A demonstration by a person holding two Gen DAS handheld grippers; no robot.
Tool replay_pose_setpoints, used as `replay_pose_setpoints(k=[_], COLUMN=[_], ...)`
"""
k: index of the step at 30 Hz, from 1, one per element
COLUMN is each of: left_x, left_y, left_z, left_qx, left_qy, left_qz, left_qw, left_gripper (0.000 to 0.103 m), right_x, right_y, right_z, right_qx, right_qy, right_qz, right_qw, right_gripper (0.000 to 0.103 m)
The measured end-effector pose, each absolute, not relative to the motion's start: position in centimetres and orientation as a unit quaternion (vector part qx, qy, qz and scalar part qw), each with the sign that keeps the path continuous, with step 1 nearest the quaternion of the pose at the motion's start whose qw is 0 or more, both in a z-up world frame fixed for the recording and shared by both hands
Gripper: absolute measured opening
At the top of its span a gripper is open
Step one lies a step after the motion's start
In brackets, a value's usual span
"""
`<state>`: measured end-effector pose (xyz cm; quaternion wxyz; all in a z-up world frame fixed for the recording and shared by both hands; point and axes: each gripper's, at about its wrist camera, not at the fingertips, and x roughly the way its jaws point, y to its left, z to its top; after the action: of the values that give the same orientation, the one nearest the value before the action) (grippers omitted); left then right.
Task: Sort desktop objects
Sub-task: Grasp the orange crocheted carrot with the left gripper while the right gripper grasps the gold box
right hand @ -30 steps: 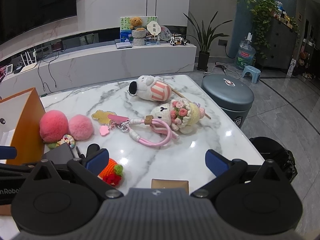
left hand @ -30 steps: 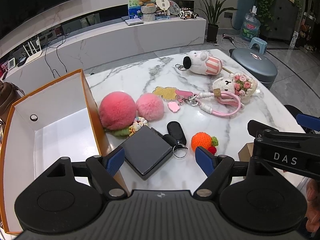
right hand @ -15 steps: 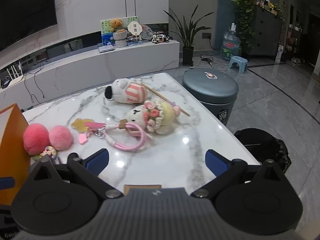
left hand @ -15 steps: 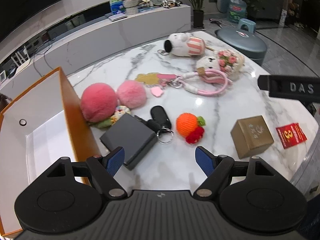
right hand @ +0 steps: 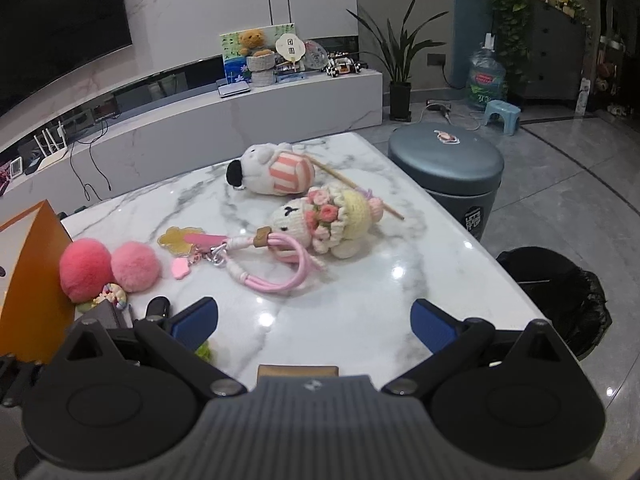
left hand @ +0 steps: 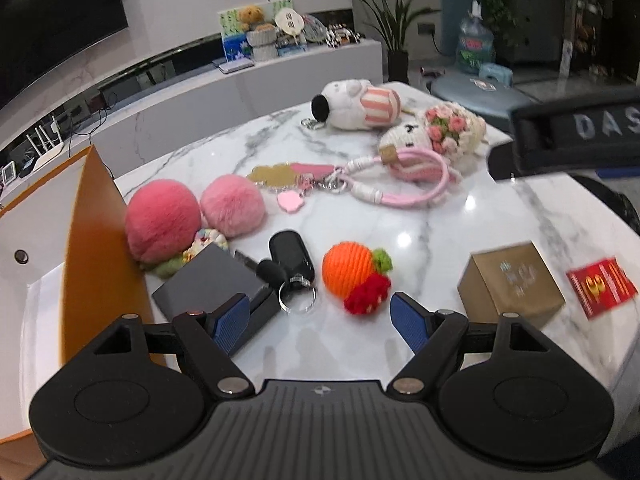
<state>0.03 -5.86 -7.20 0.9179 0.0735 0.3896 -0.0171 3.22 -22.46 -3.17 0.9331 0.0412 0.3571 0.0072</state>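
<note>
A white marble worktop stands on a glossy grey tile floor. Behind it runs a long white cabinet under a dark screen; a potted plant and a round grey stool stand to the right.

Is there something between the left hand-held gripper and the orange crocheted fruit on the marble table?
Nothing visible. The left hand-held gripper is open above bare marble table, and the orange crocheted fruit lies just beyond its fingertips. The black car key with ring lies left of the fruit, beside the path, not across it.

A home living room: wall television, media console, houseplant.
</note>
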Motion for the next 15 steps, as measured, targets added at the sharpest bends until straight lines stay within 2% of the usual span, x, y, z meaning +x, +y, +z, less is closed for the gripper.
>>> replay_pose_setpoints(k=[7, 11, 15], left_x=[0.9, 0.9, 1.7], left_y=[-6.0, -6.9, -7.6], left_z=[-7.8, -8.6, -10.3], left_qx=[0.051, 0.073, 0.101], left_qy=[0.351, 0.326, 0.351], left_qz=[-0.062, -0.088, -0.109], left_qw=[0.933, 0.938, 0.925], left_gripper=[0.091, 0.091, 0.091], right_x=[3.2, 3.2, 3.3], right_y=[-23.3, -23.9, -24.1], right_z=[-3.3, -3.5, -4.0], right_qx=[0.053, 0.073, 0.072], right_qy=[0.360, 0.359, 0.365], right_qz=[0.026, 0.050, 0.054], right_qw=[0.931, 0.929, 0.927], right_gripper=[0.102, 0.102, 0.102])
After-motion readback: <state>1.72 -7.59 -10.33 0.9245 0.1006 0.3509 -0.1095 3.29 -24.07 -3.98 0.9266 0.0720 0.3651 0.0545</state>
